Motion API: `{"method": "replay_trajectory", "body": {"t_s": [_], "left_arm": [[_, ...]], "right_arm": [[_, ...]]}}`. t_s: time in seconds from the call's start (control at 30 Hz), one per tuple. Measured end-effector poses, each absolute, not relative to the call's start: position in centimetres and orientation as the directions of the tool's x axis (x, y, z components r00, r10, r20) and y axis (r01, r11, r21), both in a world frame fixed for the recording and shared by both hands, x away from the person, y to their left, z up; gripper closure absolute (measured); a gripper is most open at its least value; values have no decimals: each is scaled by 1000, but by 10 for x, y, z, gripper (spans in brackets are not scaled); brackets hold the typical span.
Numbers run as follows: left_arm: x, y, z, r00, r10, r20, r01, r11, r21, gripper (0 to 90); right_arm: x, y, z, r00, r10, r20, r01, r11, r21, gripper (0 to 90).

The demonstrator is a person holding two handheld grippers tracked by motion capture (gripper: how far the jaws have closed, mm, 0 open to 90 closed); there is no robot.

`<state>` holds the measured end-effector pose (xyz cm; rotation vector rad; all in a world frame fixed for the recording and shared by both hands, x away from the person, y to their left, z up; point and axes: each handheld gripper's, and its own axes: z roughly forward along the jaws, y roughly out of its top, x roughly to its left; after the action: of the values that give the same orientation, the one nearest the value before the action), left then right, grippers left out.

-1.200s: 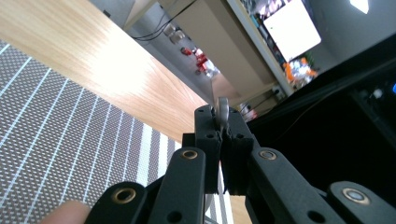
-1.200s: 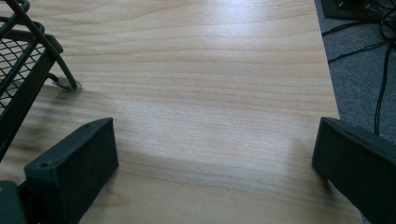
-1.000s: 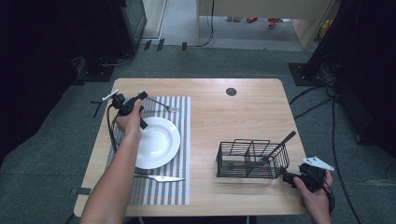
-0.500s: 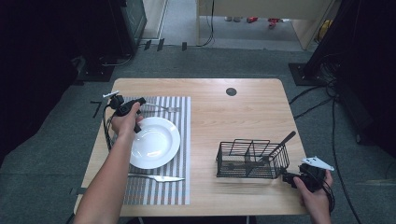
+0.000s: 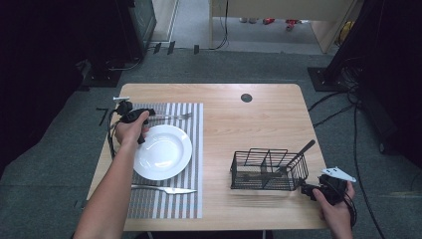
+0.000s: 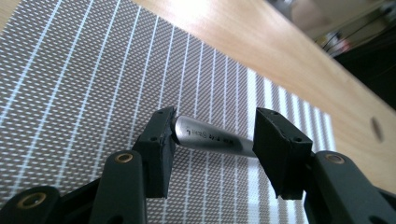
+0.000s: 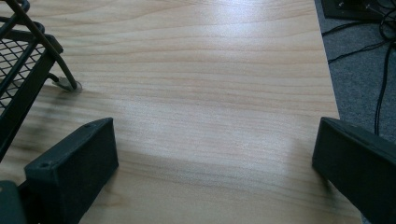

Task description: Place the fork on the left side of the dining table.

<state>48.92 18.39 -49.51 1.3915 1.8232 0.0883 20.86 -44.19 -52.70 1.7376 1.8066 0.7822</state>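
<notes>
Just now the left gripper (image 5: 141, 118) sits at the far left of the striped placemat (image 5: 191, 149), and its jaws have been opening around the fork (image 5: 171, 117), whose handle end (image 6: 212, 136) lies flat on the mat between the two pads. In the left gripper view the left pad looks to be touching the handle tip while the right pad stands clear, so the fork is released rather than pinched. To finish this placing step well, I would let the jaws spread a little wider, then lift straight up off the mat so neither pad drags the handle and skews the fork, which lies above the white plate (image 5: 161, 152). A knife (image 5: 164, 189) lies on the mat near the plate's front edge. Farther right, the black wire caddy (image 5: 268, 172) holds a dark utensil (image 5: 297, 155). At the right edge the right gripper (image 5: 318, 191) rests on the wooden table (image 5: 249, 124) with its jaws wide apart and nothing between them.
</notes>
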Motion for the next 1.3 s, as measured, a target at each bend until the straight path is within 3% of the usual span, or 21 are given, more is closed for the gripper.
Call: {"method": "replay_trajectory", "body": {"t_s": [0.1,0.17,0.87,1.03,1.3], "left_arm": [[491,184,-495,-47,851,-524,778,360,515,465],[494,182,-495,-21,893,-449,805,281,522,458],[503,179,-487,28,933,-358,791,198,579,275],[495,179,-473,25,941,-336,759,201,619,207],[473,180,-453,66,954,-293,713,161,682,187]], "right_arm": [[209,-442,-527,-51,998,29,704,15,710,1],[209,-442,-527,-51,998,29,704,15,710,0],[209,-442,-527,-51,998,29,704,15,710,0],[209,-442,-527,-51,998,29,704,15,710,1],[209,-442,-527,-51,998,29,705,16,709,0]]}}
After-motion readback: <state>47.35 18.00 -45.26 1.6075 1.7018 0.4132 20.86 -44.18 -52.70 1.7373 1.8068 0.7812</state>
